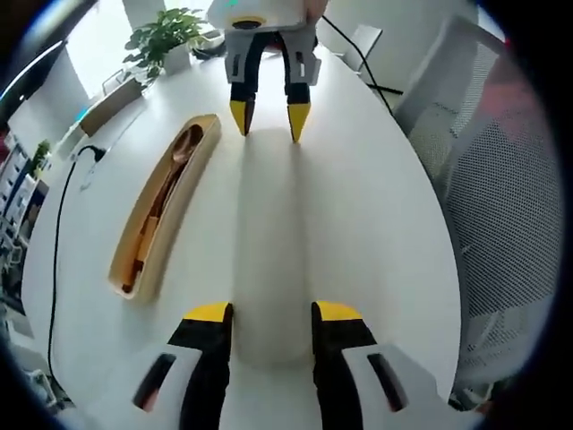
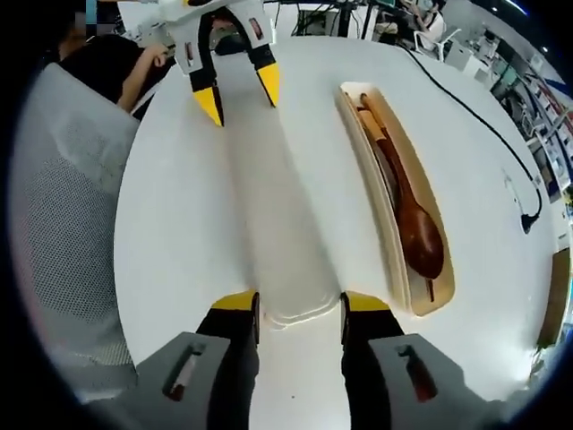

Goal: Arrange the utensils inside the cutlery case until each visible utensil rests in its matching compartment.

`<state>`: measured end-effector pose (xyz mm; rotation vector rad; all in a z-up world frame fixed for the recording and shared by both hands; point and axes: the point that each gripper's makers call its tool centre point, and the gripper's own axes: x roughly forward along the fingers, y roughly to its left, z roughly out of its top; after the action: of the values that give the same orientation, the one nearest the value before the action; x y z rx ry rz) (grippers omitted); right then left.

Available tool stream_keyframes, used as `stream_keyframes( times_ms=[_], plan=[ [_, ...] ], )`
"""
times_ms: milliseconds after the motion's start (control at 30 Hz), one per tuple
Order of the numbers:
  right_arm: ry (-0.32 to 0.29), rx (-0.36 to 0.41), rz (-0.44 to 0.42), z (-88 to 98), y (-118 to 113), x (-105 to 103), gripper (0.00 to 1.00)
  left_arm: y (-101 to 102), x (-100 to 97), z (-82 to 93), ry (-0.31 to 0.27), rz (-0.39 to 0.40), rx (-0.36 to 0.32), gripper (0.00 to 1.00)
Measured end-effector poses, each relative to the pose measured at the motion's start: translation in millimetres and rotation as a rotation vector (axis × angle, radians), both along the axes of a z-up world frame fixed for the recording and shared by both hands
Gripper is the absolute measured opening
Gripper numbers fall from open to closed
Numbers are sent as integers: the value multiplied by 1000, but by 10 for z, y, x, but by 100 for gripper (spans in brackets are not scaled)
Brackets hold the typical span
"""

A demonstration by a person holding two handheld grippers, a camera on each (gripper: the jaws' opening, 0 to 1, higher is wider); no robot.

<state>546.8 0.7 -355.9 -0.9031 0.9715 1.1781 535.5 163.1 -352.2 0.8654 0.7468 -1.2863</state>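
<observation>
A long white case lid (image 1: 269, 242) lies lengthwise on the white table (image 1: 358, 224), running from my left gripper (image 1: 271, 313) to my right gripper (image 1: 269, 121). Each gripper's yellow-tipped jaws close on one end of it. In the right gripper view the lid (image 2: 269, 215) stretches from my right gripper (image 2: 300, 305) to my left gripper (image 2: 239, 94). I cannot tell whether it is lifted. Beside it lies the tan cutlery case (image 1: 183, 210), open, with a brown wooden spoon (image 1: 183, 148) and other wooden utensils inside. The case (image 2: 430, 307) and spoon (image 2: 421, 233) also show in the right gripper view.
A grey mesh chair (image 1: 483, 134) (image 2: 63, 224) stands at the table's edge. A black cable (image 1: 58, 233) (image 2: 474, 116) runs along the far side of the case. A potted plant (image 1: 166, 36) stands at one end. A person (image 2: 116, 63) sits beyond the table.
</observation>
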Motion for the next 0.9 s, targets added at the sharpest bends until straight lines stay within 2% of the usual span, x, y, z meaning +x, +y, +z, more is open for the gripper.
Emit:
stream_keyframes(
  times_ms=[67, 100, 133, 167, 200, 233, 267, 300, 333, 367, 400, 467, 500, 567, 600, 633, 667, 767, 800, 833, 867, 900],
  plan=[
    [1, 5, 4, 30, 5, -5, 28, -5, 8, -4, 1, 7, -3, 36],
    [3, 10, -14, 32, -10, -5, 21, -6, 15, 1, -3, 11, -6, 36],
    [44, 19, -29, 12, -8, -54, 7, -21, 50, 13, -35, 9, -13, 34],
    [32, 28, -43, 16, -19, -22, 4, -29, 89, 38, -86, -28, -7, 30],
    [23, 60, -92, 23, -18, 11, 8, 20, 38, 13, -76, -47, 33, 18],
    [40, 69, -152, 41, -59, 14, 21, -7, 12, 35, -65, -34, 15, 16],
    [39, 110, -207, 64, -71, 46, 29, -14, 31, 30, -50, -12, 11, 16],
    [24, 147, -244, 95, -83, 102, 32, -5, 24, 35, -22, 24, 0, 16],
    [52, 201, -319, 120, -90, 103, 32, 13, 40, 32, -17, 32, 8, 16],
    [85, 218, -355, 117, -108, 74, 30, 20, 43, 35, -26, 21, 3, 16],
    [101, 203, -387, 79, -166, 57, 30, 26, 47, 30, -25, 27, 5, 19],
    [82, 182, -378, 31, -215, 63, 32, 56, 56, 17, -14, 76, 3, 29],
    [83, 175, -379, 11, -226, 41, 33, 68, 57, 16, 1, 116, -11, 38],
    [91, 172, -386, -14, -196, -10, 32, 62, 101, 34, 25, 183, -62, 49],
    [91, 172, -395, -15, -170, -27, 29, 78, 138, 53, 31, 219, -78, 51],
    [47, 170, -404, 9, -157, -1, 22, 103, 176, 62, 18, 237, -79, 52],
    [35, 169, -406, 12, -136, -2, 20, 141, 250, 78, -19, 253, -67, 52],
    [47, 184, -431, -27, -45, -63, 27, 151, 276, 54, -18, 253, -59, 61],
    [32, 177, -443, -27, -49, -59, 24, 163, 288, 34, -18, 255, -44, 62],
    [-10, 163, -455, -27, -89, -10, 22, 166, 277, 7, -6, 249, -38, 62],
    [-12, 173, -470, -25, -71, -3, 20, 100, 181, -2, 80, 267, -75, 57],
    [-17, 169, -472, -25, -94, 10, 15, 122, 131, -14, 110, 261, -55, 48]
  ],
)
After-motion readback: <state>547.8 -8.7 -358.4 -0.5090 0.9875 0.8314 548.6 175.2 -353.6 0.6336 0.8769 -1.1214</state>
